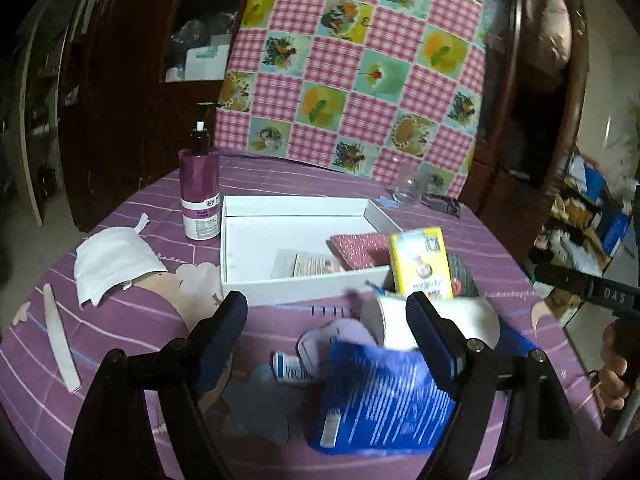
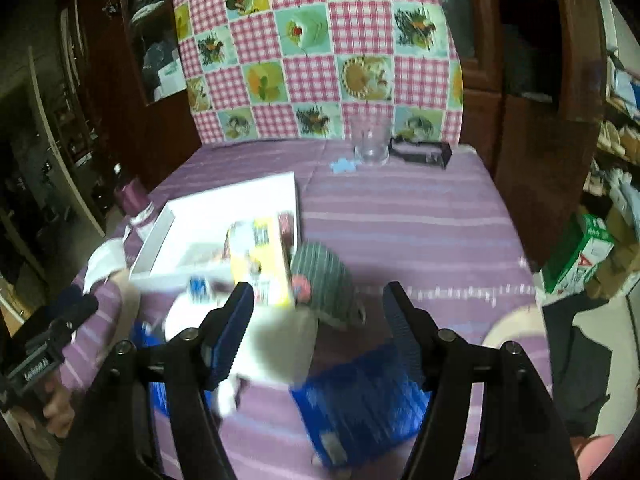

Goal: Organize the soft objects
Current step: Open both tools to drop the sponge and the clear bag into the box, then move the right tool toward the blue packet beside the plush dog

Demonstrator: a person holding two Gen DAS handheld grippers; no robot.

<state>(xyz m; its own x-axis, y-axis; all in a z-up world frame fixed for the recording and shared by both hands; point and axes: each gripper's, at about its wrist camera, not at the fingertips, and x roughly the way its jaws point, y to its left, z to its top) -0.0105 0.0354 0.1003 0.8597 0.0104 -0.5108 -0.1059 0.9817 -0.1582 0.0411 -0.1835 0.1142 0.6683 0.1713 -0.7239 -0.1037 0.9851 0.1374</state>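
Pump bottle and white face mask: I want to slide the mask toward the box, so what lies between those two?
In the left wrist view, only bare purple tablecloth separates the pump bottle and the white face mask.

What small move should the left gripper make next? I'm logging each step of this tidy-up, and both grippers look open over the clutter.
Probably ease the left gripper down onto the blue packet and close on it. Its jaws stand open and empty with the packet lying between and just below them, and the white box just beyond has free floor space. The right gripper, also open, hovers near the grey striped pouch.
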